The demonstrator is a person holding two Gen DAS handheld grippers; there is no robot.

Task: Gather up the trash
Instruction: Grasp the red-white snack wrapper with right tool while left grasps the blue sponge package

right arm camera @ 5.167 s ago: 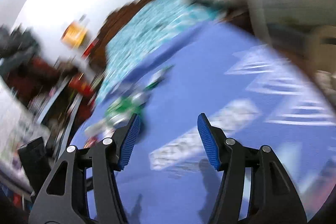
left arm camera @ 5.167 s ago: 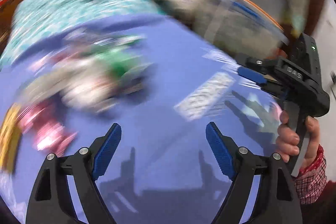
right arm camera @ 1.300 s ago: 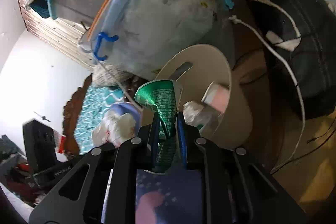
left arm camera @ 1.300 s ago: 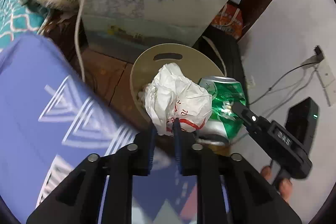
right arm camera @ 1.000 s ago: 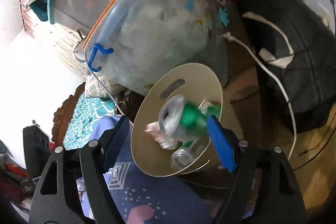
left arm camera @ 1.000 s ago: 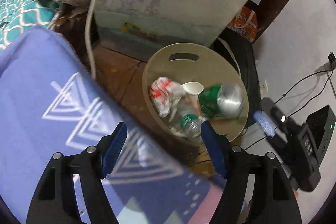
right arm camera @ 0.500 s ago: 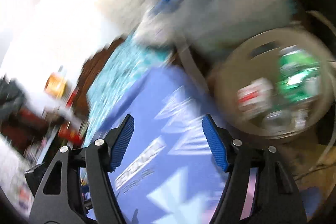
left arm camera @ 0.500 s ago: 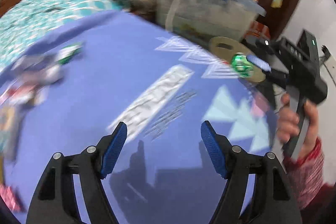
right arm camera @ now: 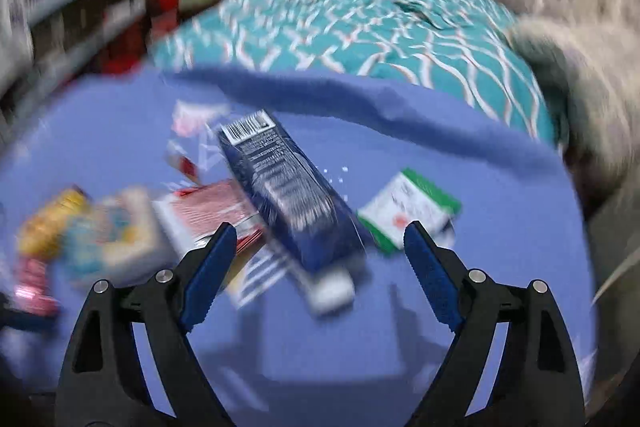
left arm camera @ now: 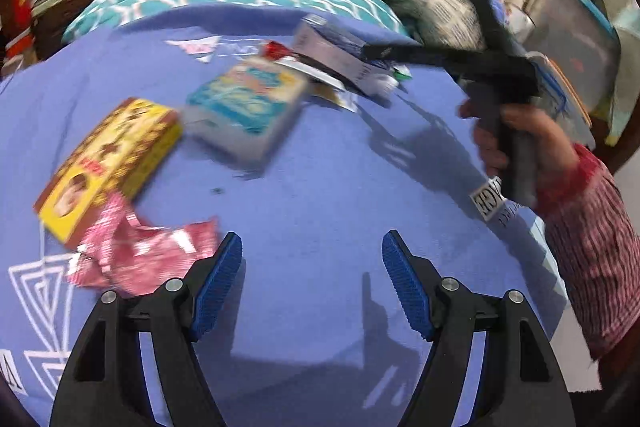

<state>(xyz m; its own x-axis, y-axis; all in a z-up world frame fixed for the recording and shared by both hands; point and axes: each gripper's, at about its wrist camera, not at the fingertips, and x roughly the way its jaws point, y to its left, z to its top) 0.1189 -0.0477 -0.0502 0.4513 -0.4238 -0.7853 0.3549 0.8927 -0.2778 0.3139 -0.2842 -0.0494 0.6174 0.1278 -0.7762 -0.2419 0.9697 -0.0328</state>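
Your left gripper [left arm camera: 312, 287] hangs with jaws spread wide and nothing between them; your right gripper [right arm camera: 316, 265] is likewise spread and empty. Trash lies scattered on the blue patterned blanket [left arm camera: 320, 187]: a yellow cardboard box [left arm camera: 108, 163], a crumpled pink wrapper [left arm camera: 140, 255] just beside the left fingers, a light-blue-and-white carton [left arm camera: 248, 107]. A long dark-blue carton with a barcode [right arm camera: 288, 187] lies ahead of the right jaws, a green-and-white packet [right arm camera: 408, 211] near it. A teal patterned bedspread [right arm camera: 360, 23] lies beyond. The frames are blurred.
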